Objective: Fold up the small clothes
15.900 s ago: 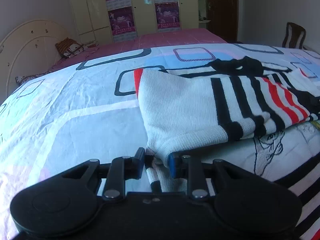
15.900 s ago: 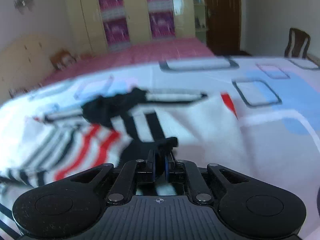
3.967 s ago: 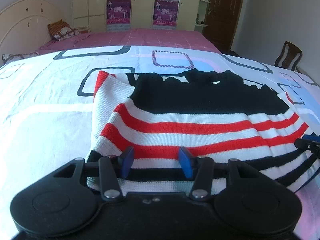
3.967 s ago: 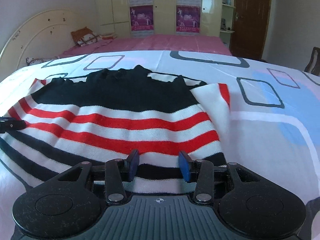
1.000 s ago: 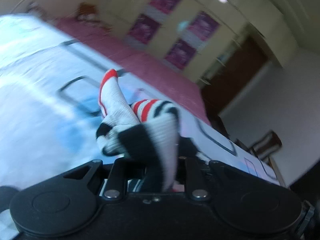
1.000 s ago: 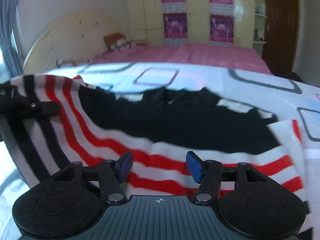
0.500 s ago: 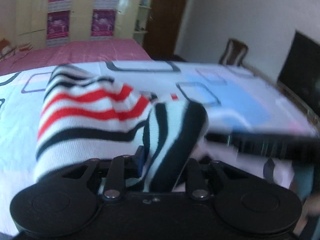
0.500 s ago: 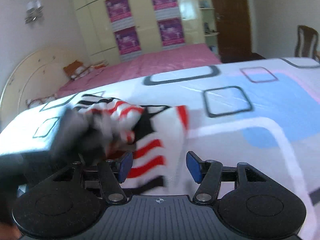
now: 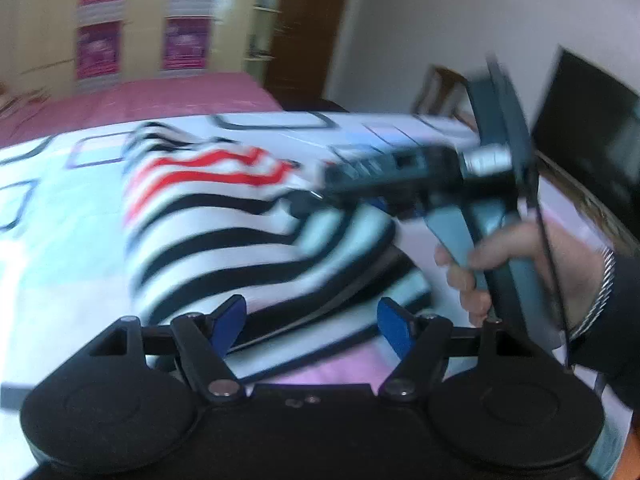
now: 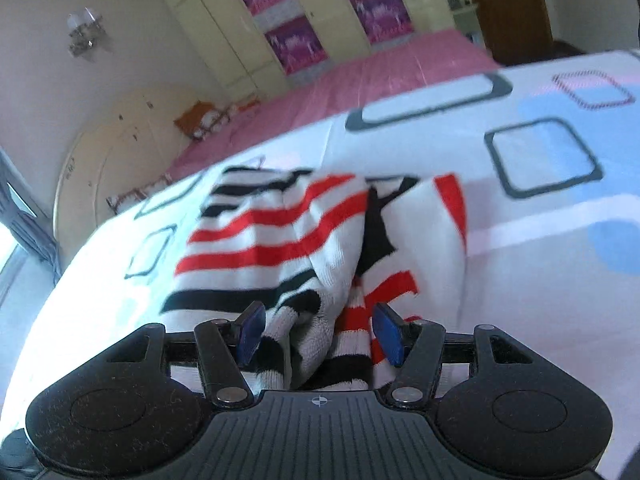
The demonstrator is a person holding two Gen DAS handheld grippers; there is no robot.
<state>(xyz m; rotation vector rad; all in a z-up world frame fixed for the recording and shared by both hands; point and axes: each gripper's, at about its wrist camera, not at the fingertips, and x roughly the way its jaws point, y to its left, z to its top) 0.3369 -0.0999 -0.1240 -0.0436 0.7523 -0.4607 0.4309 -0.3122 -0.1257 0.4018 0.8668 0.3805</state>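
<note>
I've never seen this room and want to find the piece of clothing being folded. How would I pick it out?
Find the bed under a white sheet printed with dark-outlined squares and blue patches. On it, just ahead of both open grippers, lies the sweater, a rumpled knit. It alone has red and black stripes on white.

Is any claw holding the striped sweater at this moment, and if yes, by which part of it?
Nothing is held. The left claw is opening above the striped sweater; the right claw stands open, sweater folds between its pads, not pressed.

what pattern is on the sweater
White with red and black stripes on the sweater; clearest in the right wrist view.
</note>
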